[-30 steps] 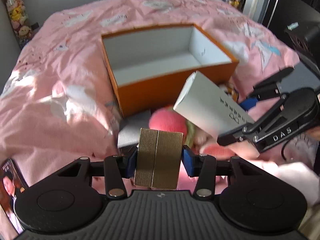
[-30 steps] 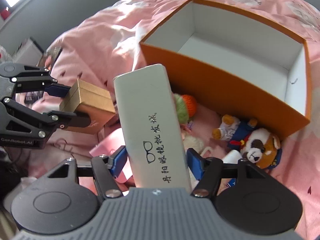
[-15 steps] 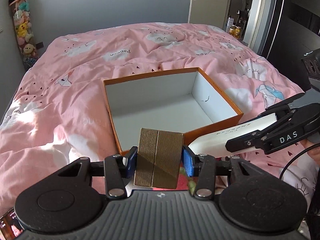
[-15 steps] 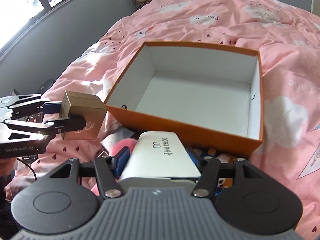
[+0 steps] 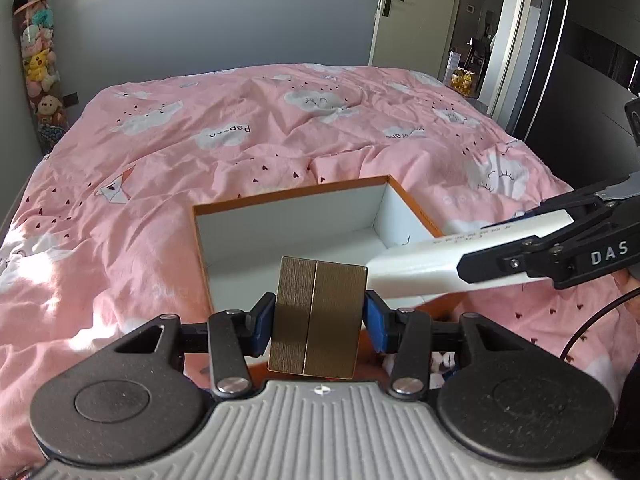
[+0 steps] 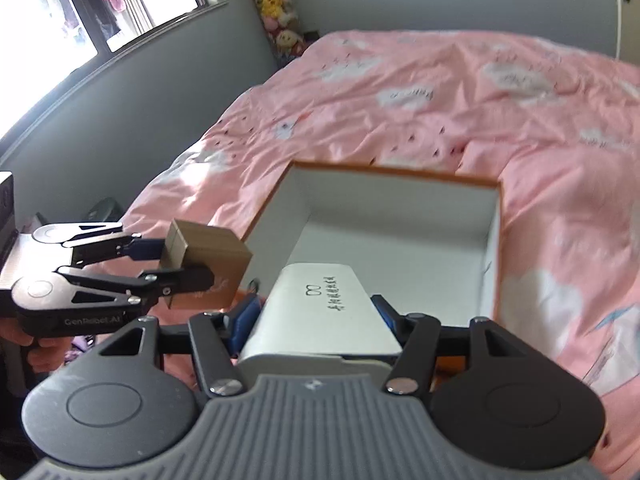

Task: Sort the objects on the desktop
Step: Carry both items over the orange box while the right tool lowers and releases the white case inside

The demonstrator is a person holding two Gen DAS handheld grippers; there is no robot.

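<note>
Flanking the orange box (image 5: pixel 416 209) on pink bedding (image 5: pixel 280 128): two laden tools.

Pink cloud-print bedspread (image 5: pixel 280 132), grey walls (image 5: pixel 200 32), sunlit window (image 6: pixel 60 20)

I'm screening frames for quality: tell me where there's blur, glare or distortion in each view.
Left wrist view: sharp; a blown-out sun patch on the duvet at left; fisheye bends the door frame. Right wrist view: motion blur softens the orange box rim and duvet print; the window is overexposed; the white case stays fairly crisp.
</note>
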